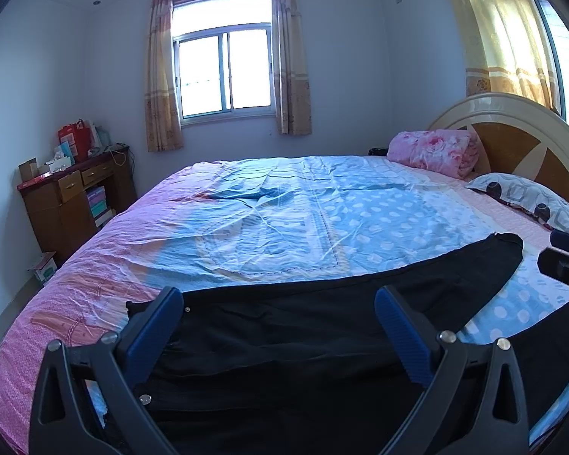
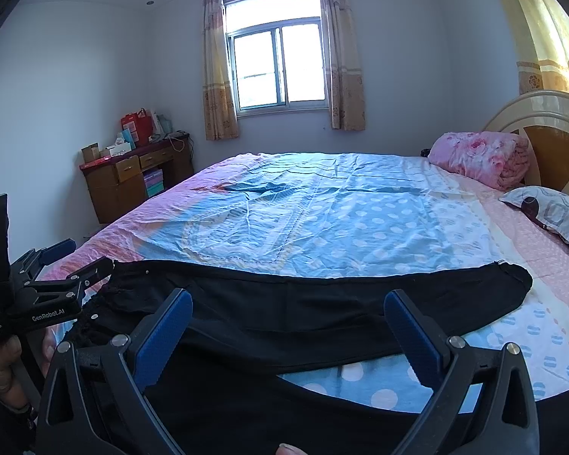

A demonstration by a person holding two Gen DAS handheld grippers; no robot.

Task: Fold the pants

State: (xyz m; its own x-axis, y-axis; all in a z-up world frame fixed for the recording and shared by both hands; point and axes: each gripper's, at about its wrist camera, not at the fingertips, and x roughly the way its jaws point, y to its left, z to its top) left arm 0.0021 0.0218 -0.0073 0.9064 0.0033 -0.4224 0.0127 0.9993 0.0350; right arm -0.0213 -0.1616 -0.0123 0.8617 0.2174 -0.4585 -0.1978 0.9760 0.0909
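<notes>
A: Where are the black pants (image 2: 322,303) now?

B: They lie across the near part of the bed (image 2: 322,208), just in front of both tongs. The waist end is toward the left gripper (image 1: 280,326), and a leg end (image 2: 512,276) reaches far to the right of the right gripper (image 2: 288,326).

A: Are the tongs holding something?

B: No. The 2 blue fingers (image 1: 159,326) of the left gripper are spread wide above the cloth, and the right gripper is spread the same way. Nothing is between them.

A: How will the cloth behave, in your opinion?

B: I think it is light and soft. It will sag and slide on the smooth sheet, so 1 pinch alone would let the rest hang down.

A: So where to take hold?

B: I would pinch the waistband edge (image 2: 132,269) with the left tong, and the far leg end with the right one. The seams there seem thicker, so the pads may grip better. Catching the sheet together with the pants is the risk.
</notes>
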